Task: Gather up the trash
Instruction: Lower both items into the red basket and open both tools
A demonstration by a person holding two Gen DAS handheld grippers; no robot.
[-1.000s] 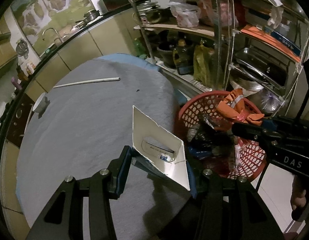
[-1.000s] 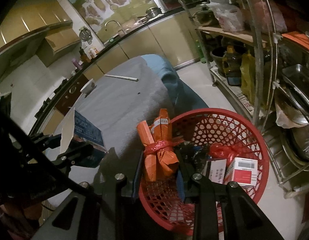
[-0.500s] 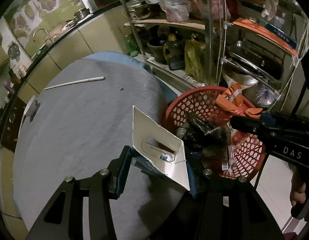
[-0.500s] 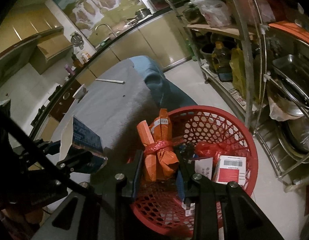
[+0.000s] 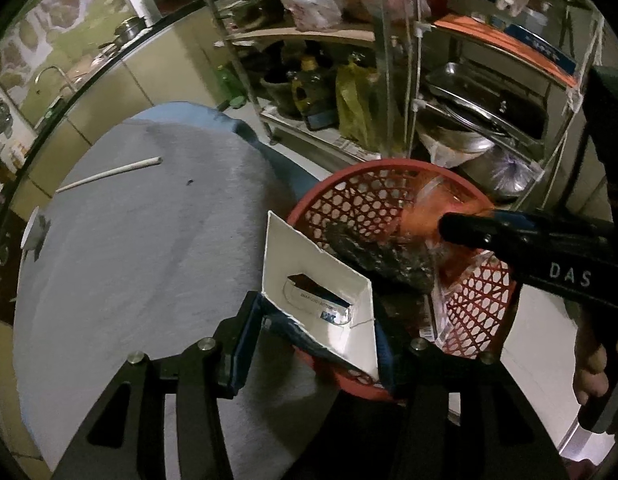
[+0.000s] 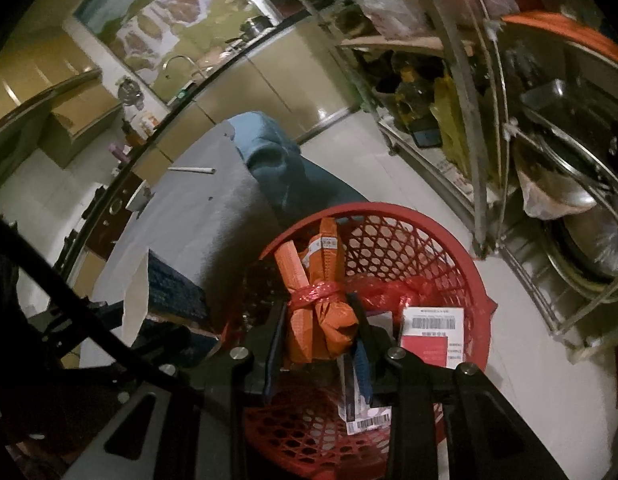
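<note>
Right claw (image 6: 319, 344) around crinkled orange packet (image 6: 321, 320)

A: How does the left gripper (image 5: 317, 340) sit?

B: Low and near, its two fingers clamped from either side on something pale held between the blue pads.

A: And the right gripper (image 6: 319, 344)?

B: Also closed, its fingers pinching an orange item. From the left wrist camera it reaches in from the right side, with what looks like the person's right hand (image 5: 591, 368) gripping its handle, though that corner is dim.
</note>
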